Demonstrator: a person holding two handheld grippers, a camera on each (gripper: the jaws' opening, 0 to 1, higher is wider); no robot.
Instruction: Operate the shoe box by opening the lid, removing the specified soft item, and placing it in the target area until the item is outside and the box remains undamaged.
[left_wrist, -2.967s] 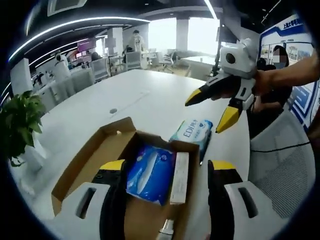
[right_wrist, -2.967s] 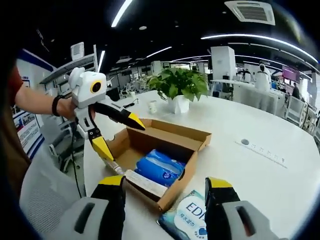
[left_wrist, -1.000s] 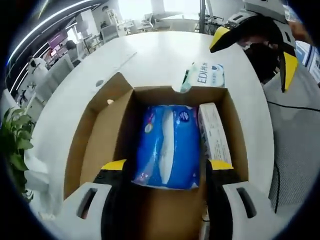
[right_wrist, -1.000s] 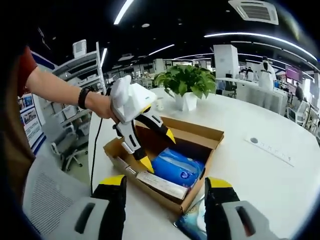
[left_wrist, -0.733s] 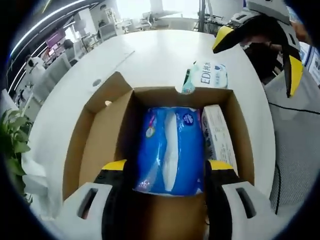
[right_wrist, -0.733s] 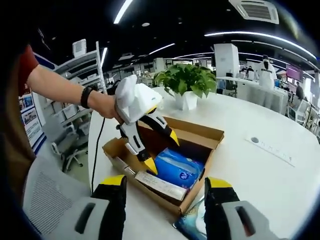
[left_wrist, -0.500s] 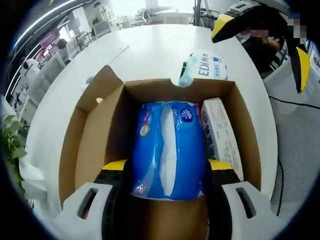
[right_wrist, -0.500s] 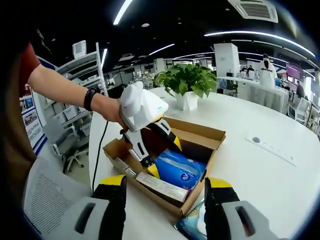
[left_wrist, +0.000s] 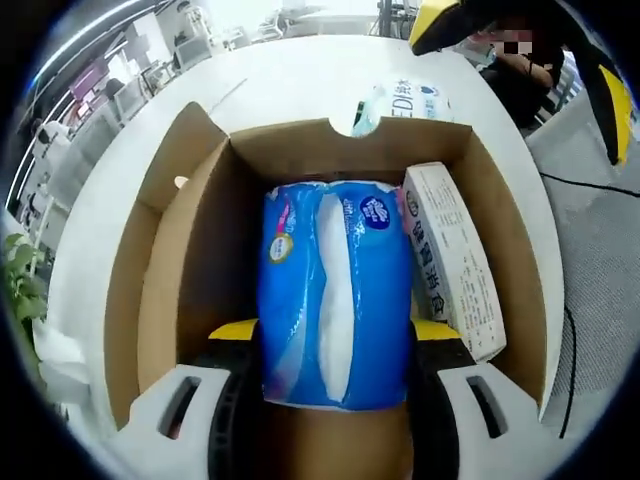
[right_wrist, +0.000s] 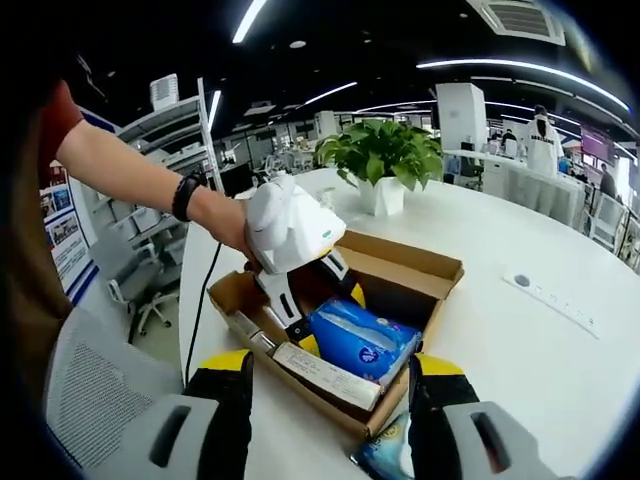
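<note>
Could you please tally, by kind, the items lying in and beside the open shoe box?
Blue tissue packs: 1
White cartons: 1
Wet-wipe packs: 1
Total: 3, with two inside the shoe box and the wipes on the table.

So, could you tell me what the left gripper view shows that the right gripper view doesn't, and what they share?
Left gripper view alone: the printed top face of the blue tissue pack, seen from above, and the label of the wet wipes pack beyond the box. Right gripper view alone: the potted plant, and the person's hand holding the left gripper down in the cardboard box. Both: the open box, the tissue pack and the long white carton.
</note>
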